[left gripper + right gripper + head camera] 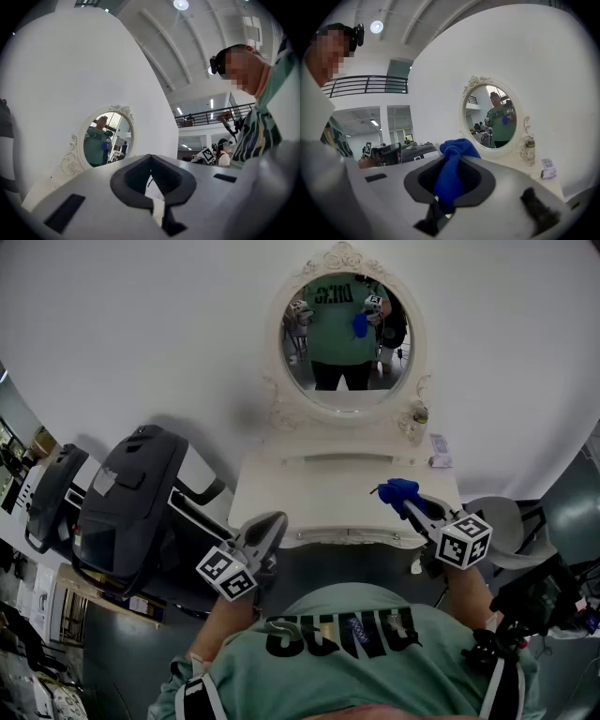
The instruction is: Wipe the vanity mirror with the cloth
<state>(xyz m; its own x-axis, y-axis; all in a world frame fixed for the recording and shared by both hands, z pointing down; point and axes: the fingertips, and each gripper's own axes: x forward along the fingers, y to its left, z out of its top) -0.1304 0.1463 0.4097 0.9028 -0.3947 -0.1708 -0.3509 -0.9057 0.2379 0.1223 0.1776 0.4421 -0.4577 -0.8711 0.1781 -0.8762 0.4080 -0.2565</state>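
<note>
right claw (448,199) tight on blue cloth (457,150)

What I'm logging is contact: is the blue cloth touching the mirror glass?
No: in the head view the blue cloth, clamped in the right gripper, hangs over the vanity top, apart from the oval mirror.

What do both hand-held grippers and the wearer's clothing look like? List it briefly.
Left hand-held gripper and right hand-held gripper: light grey tapered bodies, dark-lined jaws, each carrying a cube with black-and-white square markers. The person wears a pale green T-shirt with dark lettering and dark shoulder straps.
</note>
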